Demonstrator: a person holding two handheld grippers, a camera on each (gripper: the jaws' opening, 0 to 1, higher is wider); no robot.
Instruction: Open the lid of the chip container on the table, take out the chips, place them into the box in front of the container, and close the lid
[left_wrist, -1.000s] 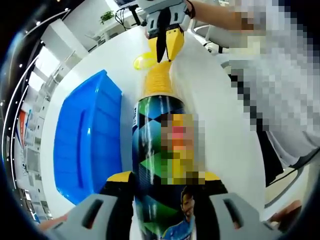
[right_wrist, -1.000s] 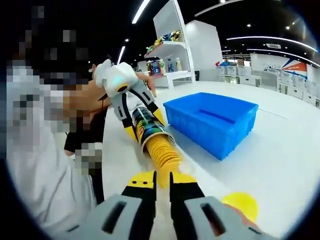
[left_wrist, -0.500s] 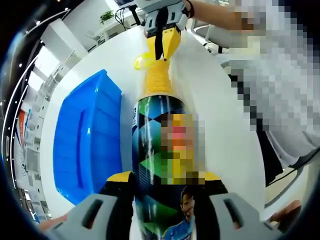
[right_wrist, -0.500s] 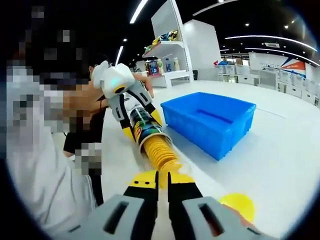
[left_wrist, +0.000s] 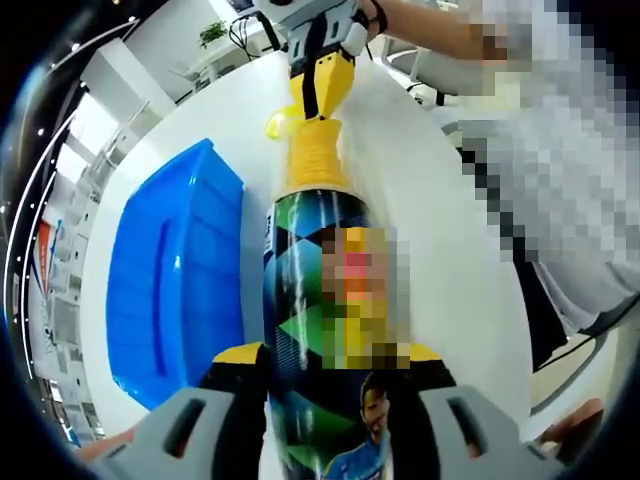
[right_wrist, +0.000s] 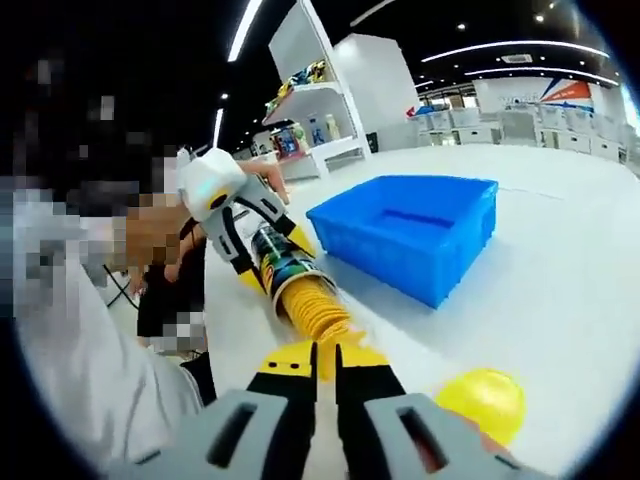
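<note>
The chip can (left_wrist: 318, 300), dark with green and yellow diamonds, lies tilted with its open mouth facing away, and my left gripper (left_wrist: 325, 356) is shut on its body. A stack of yellow chips (left_wrist: 313, 165) sticks out of the mouth. My right gripper (left_wrist: 320, 88) is shut on the far end of that stack. In the right gripper view the chips (right_wrist: 310, 310) run from the can (right_wrist: 280, 262) to my right gripper (right_wrist: 326, 350); the left gripper (right_wrist: 225, 200) holds the can behind. The yellow lid (right_wrist: 482, 400) lies on the table, also visible as the lid (left_wrist: 278, 124).
A blue plastic box (left_wrist: 170, 280) stands on the white table (left_wrist: 430, 200) left of the can, and appears as the box (right_wrist: 410, 230) to the right of the chips. A person's arm and body (left_wrist: 540, 150) are close on the right. Shelves (right_wrist: 320, 100) stand behind.
My right gripper has drawn back a little from the can's mouth with the chips in it, so slightly more of the stack shows. The can and left gripper stay put.
</note>
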